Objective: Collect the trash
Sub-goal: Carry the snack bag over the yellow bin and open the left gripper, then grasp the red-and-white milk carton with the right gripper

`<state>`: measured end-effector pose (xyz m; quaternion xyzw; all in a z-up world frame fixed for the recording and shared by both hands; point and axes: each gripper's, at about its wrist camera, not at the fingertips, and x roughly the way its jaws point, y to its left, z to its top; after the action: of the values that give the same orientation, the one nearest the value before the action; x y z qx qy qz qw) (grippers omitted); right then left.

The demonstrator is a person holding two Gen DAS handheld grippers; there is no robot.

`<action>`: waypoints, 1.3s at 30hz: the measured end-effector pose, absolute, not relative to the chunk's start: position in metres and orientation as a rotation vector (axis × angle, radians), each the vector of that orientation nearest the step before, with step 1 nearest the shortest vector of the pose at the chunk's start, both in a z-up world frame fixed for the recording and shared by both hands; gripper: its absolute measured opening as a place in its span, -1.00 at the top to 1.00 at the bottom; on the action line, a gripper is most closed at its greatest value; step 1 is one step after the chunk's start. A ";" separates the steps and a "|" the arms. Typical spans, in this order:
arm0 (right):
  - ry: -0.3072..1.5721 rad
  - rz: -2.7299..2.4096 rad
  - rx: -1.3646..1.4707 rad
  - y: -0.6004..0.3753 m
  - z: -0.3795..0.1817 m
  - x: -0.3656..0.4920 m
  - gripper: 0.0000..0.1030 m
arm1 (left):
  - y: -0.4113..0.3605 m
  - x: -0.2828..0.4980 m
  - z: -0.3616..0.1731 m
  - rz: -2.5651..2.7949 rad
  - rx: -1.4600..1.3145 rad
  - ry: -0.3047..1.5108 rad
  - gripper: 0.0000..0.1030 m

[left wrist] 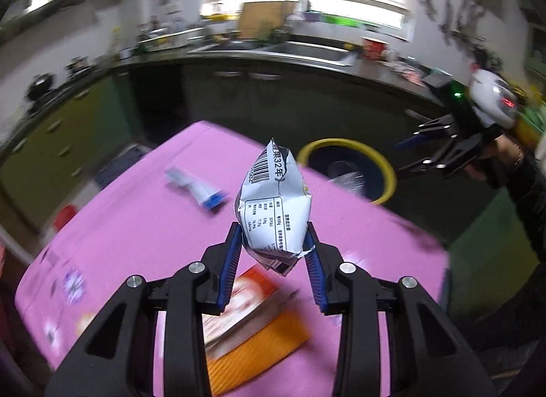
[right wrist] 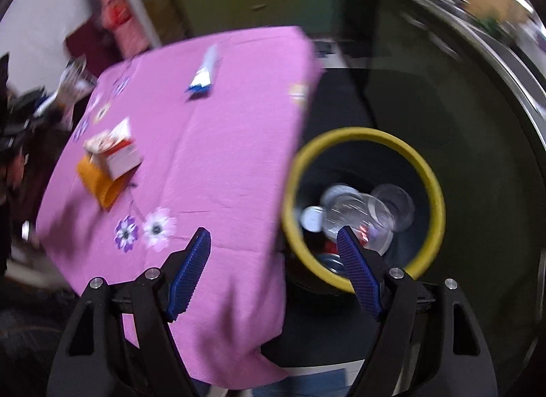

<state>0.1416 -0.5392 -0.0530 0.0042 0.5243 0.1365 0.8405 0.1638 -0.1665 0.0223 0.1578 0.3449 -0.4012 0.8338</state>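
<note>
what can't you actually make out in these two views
- Left wrist view: the snack packet's front is turned away; only its printed back shows, and the left gripper's pads cover its lower edges.
- Left wrist view: the box on the pink tablecloth is blurred and partly behind the fingers.
- Right wrist view: the bin's lower contents are hidden by the right gripper's finger and rim.

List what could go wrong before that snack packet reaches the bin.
1. The left claw pinches only the lower end of the puffy snack packet; it could slip out over the pink tablecloth.
2. The yellow-rimmed bin sits off the table edge, so an early release might miss it.
3. The open right claw hovers near the bin and might get in the way.
</note>
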 end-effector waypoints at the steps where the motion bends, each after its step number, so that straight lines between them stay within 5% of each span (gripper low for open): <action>1: 1.106 0.265 0.035 -0.548 -0.052 0.140 -0.47 | -0.183 0.165 0.024 -0.876 0.346 0.733 0.32; 21: 1.021 0.139 0.309 -0.651 -0.064 0.047 -0.48 | -0.454 0.255 -0.070 -1.016 0.379 1.009 0.31; 25: 1.020 0.125 0.323 -0.656 -0.063 0.043 -0.49 | -0.480 0.266 -0.093 -0.989 0.424 1.054 0.04; 33: 1.031 0.134 0.290 -0.645 -0.054 0.048 -0.51 | -0.425 0.251 -0.057 -0.990 0.327 0.951 -0.32; 39: 1.041 0.218 0.224 -0.609 -0.049 0.069 -0.52 | -0.287 0.210 0.001 -0.931 0.203 0.713 -0.65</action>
<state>0.0693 -0.6095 -0.0492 0.1064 0.4951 0.1035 0.8561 0.2100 -0.2870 0.0010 0.0957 0.3357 -0.4385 0.8282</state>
